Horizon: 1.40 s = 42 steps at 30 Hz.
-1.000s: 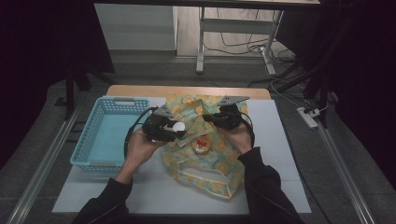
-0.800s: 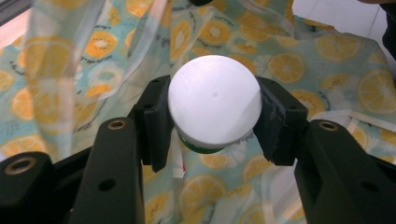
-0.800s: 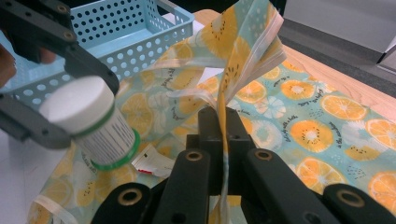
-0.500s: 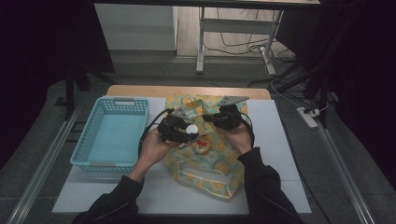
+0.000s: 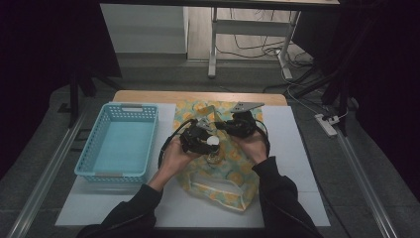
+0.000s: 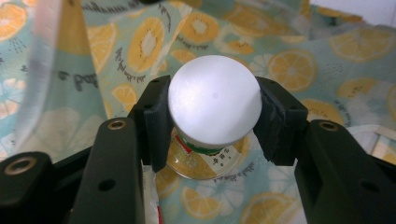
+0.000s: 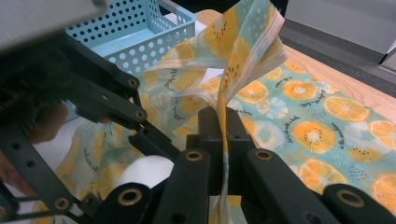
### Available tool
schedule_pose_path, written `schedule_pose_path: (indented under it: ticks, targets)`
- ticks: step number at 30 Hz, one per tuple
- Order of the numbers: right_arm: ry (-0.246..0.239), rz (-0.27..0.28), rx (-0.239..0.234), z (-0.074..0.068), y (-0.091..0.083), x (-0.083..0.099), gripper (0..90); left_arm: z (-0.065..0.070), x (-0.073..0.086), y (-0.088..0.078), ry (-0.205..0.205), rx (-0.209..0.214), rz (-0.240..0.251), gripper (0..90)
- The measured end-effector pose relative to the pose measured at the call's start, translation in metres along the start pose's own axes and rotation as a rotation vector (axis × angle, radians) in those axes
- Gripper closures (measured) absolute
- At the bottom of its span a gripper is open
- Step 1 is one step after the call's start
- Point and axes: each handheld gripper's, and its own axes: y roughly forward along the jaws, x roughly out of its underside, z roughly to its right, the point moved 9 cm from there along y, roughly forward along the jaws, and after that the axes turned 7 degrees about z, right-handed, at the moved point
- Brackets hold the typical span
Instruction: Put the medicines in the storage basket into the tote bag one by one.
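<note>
Left gripper clamps a white-capped jar at frame centre, directly above the fruit-print bag. Right gripper, closed on the bag's edge, holds the mouth open below the upright jar.

The teal fabric bag printed with orange and kiwi slices carries cursive lettering too blurred to read; the white-capped jar's label has small illegible print.
</note>
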Motion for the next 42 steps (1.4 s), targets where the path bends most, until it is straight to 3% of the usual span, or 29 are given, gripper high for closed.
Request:
schedule_pose_path:
  ticks: [11, 19, 25, 28, 35, 42]
  targets:
    - [-0.002, -0.004, 0.000, 0.000, 0.000, 0.001, 89.5, -0.007, 0.011, 0.017, -0.023, 0.002, -0.038, 50.5]
    - [-0.002, -0.004, 0.001, 0.000, 0.000, 0.001, 89.4, -0.010, 0.011, 0.019, -0.051, 0.034, -0.009, 48.8]
    - [-0.001, -0.002, -0.002, 0.001, 0.000, 0.000, 89.4, -0.011, 0.008, 0.013, -0.078, 0.036, 0.015, 37.6]
    - [-0.002, -0.002, -0.002, 0.001, -0.001, 0.000, 89.4, -0.008, 0.006, 0.007, -0.086, 0.058, 0.033, 31.4]
    - [-0.001, 0.002, -0.004, 0.000, -0.002, -0.001, 89.4, 0.000, 0.004, -0.006, -0.064, 0.054, 0.042, 19.7]
    - [-0.003, -0.001, -0.004, 0.000, -0.002, 0.000, 89.4, 0.007, 0.007, -0.020, -0.070, 0.068, 0.060, 11.5]
